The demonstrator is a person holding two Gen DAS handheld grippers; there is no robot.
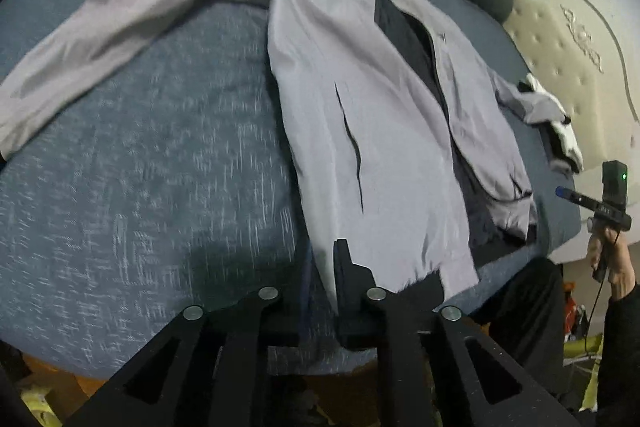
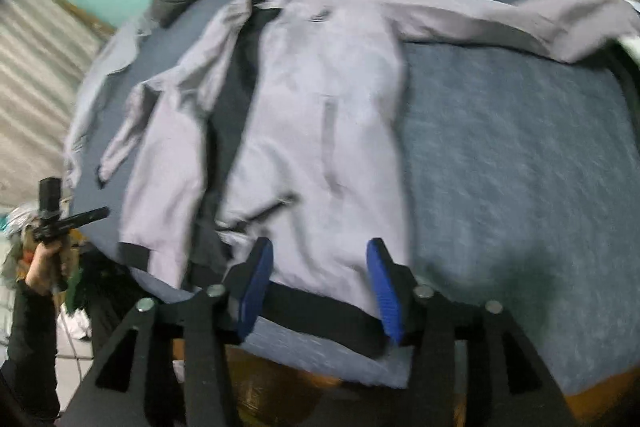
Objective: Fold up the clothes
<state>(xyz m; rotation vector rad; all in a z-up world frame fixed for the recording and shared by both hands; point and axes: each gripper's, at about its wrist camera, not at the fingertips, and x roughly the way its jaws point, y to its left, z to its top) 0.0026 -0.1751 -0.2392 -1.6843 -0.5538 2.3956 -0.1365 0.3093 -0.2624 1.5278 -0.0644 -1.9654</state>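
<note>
Both views low over jacket (image 1: 360, 99) hem

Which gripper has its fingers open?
The right gripper: its blue fingers stand wide apart at the jacket hem. The left gripper has its fingers pinched together on jacket fabric.

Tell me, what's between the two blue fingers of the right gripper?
The grey jacket: its bottom part and black hem band show in the gap of the open right gripper. The right wrist view shows this.
</note>
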